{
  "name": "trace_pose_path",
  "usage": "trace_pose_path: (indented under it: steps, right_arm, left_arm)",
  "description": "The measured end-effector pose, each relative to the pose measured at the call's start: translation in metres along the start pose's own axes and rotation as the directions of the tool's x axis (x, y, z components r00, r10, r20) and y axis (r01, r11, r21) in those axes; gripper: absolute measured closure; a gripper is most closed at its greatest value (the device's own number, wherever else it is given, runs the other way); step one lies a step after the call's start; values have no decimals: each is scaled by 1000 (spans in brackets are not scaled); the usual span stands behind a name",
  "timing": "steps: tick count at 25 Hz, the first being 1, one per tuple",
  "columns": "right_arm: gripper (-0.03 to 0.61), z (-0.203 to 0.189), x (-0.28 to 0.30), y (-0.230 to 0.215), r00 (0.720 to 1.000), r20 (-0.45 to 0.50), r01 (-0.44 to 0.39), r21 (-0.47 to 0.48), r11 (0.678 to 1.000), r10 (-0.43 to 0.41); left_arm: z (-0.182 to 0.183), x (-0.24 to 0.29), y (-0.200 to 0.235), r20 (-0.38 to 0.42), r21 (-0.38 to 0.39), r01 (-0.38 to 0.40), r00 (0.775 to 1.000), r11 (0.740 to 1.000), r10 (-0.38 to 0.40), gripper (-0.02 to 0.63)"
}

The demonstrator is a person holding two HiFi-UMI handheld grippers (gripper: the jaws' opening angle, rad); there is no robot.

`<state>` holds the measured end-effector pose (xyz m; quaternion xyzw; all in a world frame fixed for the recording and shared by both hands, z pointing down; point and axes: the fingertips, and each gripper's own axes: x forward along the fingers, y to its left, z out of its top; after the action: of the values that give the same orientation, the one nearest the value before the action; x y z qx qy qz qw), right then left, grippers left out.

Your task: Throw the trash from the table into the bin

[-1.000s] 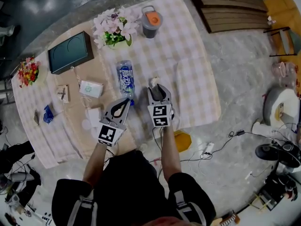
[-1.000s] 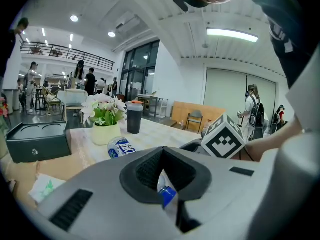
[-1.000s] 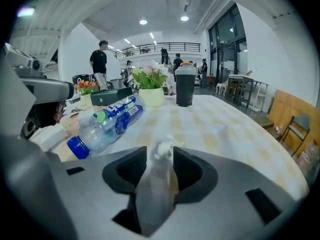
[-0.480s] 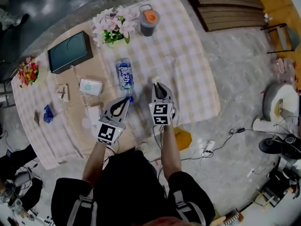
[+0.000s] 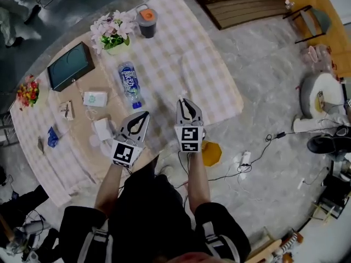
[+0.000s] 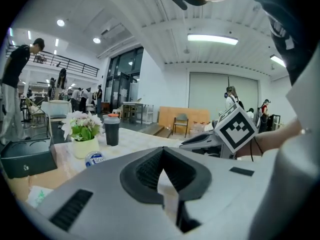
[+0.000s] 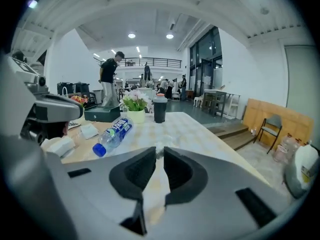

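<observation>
My right gripper (image 5: pixel 183 101) is shut on a small white scrap of paper (image 7: pixel 159 152) that pokes out between its fingertips; it hangs over the near edge of the checked tablecloth (image 5: pixel 211 73). My left gripper (image 5: pixel 144 114) is beside it on the left, its tips meeting with nothing between them. A plastic water bottle (image 5: pixel 129 85) with a blue cap lies on the table ahead of the left gripper, also in the right gripper view as the bottle (image 7: pixel 112 130). White tissue pieces (image 5: pixel 102 129) lie left of the left gripper. A yellow container (image 5: pixel 210 153) stands on the floor under the right gripper.
A flower pot (image 5: pixel 112 32), a dark cup with an orange lid (image 5: pixel 147 22) and a dark box (image 5: pixel 69 66) stand at the far side. A white pack (image 5: pixel 94 98) and a blue wrapper (image 5: pixel 52 137) lie at the left. Cables (image 5: pixel 258 149) run over the floor to the right.
The right jaws have closed on the white scrap and lifted it off the cloth. Both grippers have drawn back from the bottle toward the table's near edge.
</observation>
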<state>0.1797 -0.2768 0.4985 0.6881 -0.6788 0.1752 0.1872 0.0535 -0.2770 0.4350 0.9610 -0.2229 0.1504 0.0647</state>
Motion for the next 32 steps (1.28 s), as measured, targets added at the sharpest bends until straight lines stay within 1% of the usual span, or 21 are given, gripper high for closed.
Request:
trace_pose_path:
  steps: [4, 7, 11, 15, 18, 20, 23, 27, 30, 32]
  right_arm:
    - [526, -5, -54, -21, 996, 17, 83, 27, 996, -84]
    - [526, -15, -98, -39, 987, 33, 157, 55, 986, -159]
    - [526, -37, -155, -57, 972, 35, 229, 93, 969, -233]
    - [526, -64, -207, -72, 952, 18, 302, 125, 945, -306]
    - [526, -89, -248, -80, 925, 0, 375, 167, 912, -381]
    - [526, -109, -274, -85, 904, -17, 421, 199, 885, -427]
    - [526, -142, -310, -94, 876, -43, 477, 241, 846, -481]
    - [526, -187, -354, -102, 830, -90, 550, 291, 783, -550]
    - [526, -222, -381, -106, 800, -124, 593, 319, 740, -587]
    - [526, -248, -395, -107, 784, -150, 613, 347, 710, -603]
  left_arm:
    - [8, -2, -38, 11, 40, 77, 997, 996, -78, 611]
    - [10, 1, -72, 14, 71, 150, 988, 986, -152, 611]
    - [12, 2, -122, 19, 81, 230, 972, 970, -232, 611]
    - [11, 1, -171, 20, 94, 309, 950, 946, -313, 611]
    - [6, 1, -213, 10, 123, 394, 917, 911, -398, 611]
    - [-1, 2, -242, -5, 124, 450, 892, 885, -453, 611]
    - [-13, 5, -282, -27, 132, 512, 858, 849, -513, 611]
    - [-26, 12, -330, -67, 192, 583, 810, 789, -582, 611]
    - [-42, 15, -361, -73, 163, 624, 780, 764, -622, 611]
    - [-59, 16, -379, -93, 159, 650, 759, 743, -644, 611]
